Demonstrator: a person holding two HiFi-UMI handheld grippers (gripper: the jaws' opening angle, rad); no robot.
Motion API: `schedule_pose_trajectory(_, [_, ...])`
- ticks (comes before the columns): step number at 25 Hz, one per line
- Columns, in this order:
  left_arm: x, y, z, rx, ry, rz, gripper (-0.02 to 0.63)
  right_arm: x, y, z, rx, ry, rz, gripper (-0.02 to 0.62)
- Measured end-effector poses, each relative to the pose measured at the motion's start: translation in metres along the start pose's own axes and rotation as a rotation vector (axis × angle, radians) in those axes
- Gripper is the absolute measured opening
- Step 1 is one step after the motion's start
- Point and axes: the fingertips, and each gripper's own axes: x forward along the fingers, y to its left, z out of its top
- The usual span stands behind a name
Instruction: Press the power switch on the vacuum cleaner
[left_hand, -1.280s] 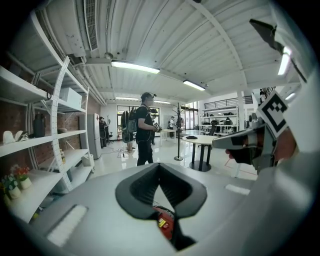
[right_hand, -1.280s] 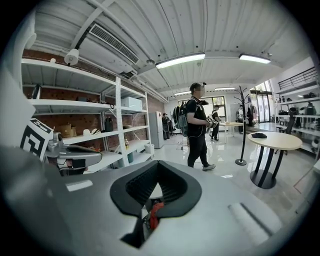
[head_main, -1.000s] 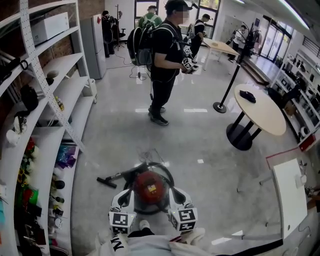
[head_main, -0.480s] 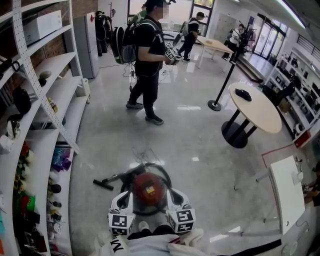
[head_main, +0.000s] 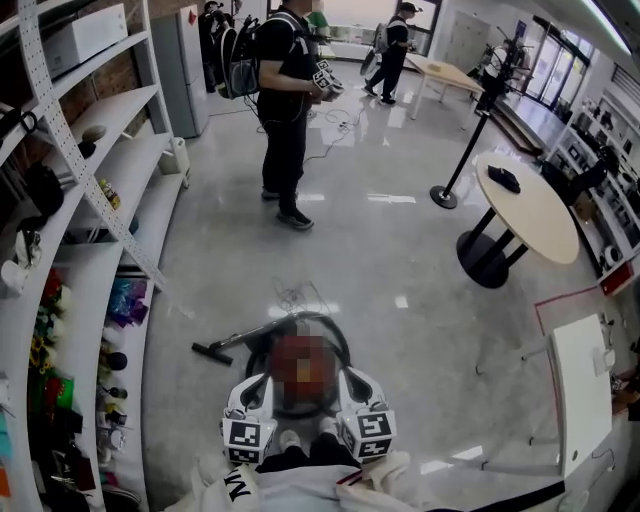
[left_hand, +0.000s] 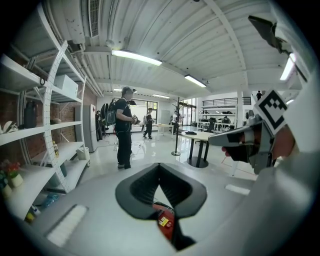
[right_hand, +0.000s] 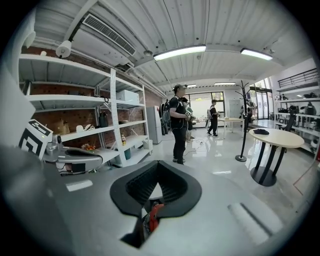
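The red vacuum cleaner (head_main: 298, 372) sits on the floor right in front of me, ringed by its black hose; a mosaic patch covers its top, so no switch shows. My left gripper (head_main: 258, 386) hangs at its left side and my right gripper (head_main: 350, 383) at its right side, both just above it. In the left gripper view the dark pads of the left gripper (left_hand: 159, 167) meet at the tips, with a bit of red vacuum (left_hand: 164, 220) below them. The right gripper (right_hand: 158, 164) looks the same, red vacuum (right_hand: 153, 214) under it. Neither holds anything.
The vacuum's wand and floor nozzle (head_main: 215, 352) lie to its left. White shelving (head_main: 95, 255) with small items lines the left side. A person (head_main: 285, 100) with grippers stands ahead. A stanchion (head_main: 445, 195), a round table (head_main: 530, 215) and a white desk (head_main: 580, 375) are at the right.
The person standing ahead has shifted left and farther off in the picture. Both grippers have stayed either side of the vacuum, almost unmoved.
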Motion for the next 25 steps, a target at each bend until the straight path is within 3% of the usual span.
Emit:
schedule_pose_trajectory(7, [0.012,0.008,-0.014,-0.011,0.040,0.027,0.000,0.020,-0.005,-0.008,0.005,0.029,0.028,0.000])
schedule_pose_trajectory(25, [0.067,-0.007,-0.077,-0.006,0.142,-0.039,0.000,0.063,-0.022,-0.082,0.039,0.156,0.029,0.000])
